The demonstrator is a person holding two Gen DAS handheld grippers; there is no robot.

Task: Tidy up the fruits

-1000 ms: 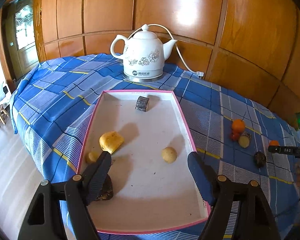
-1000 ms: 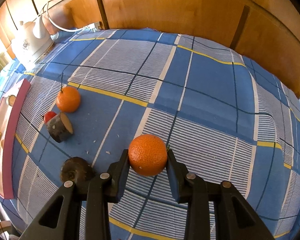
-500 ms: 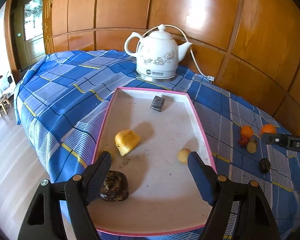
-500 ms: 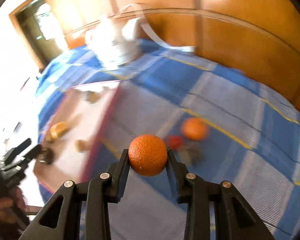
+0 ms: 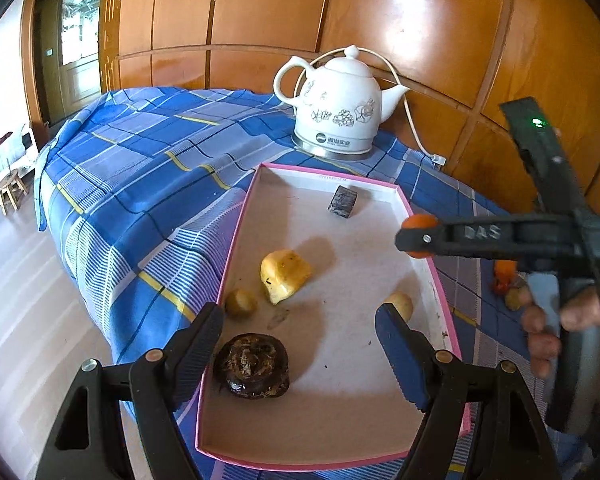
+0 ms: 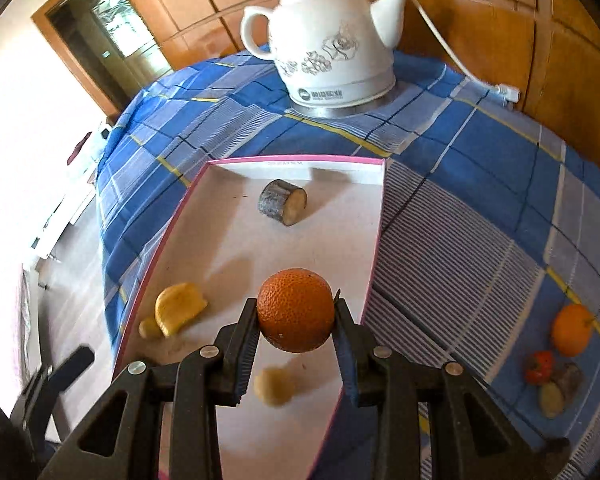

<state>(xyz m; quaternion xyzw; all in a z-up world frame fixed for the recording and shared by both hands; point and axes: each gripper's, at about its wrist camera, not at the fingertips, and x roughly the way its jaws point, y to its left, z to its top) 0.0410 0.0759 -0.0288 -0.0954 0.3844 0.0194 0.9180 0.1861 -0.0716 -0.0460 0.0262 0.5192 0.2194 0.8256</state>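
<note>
Now | tray (image 5: 236, 258): five pieces | right gripper (image 6: 296, 312) jaws clamp orange (image 6: 295, 310) | left gripper (image 5: 300, 336) jaws apart, empty

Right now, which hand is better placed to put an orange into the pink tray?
Right. The right gripper already grips an orange above the pink tray. The left gripper hangs over the tray's near end, jaws open and empty.

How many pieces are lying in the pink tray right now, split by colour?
Yellowish: 3 (large chunk, small ball, pale ball)
Dark: 2 (bark-skinned stub, brown lump)
Total: 5; the orange in the right gripper is not set down.
</note>
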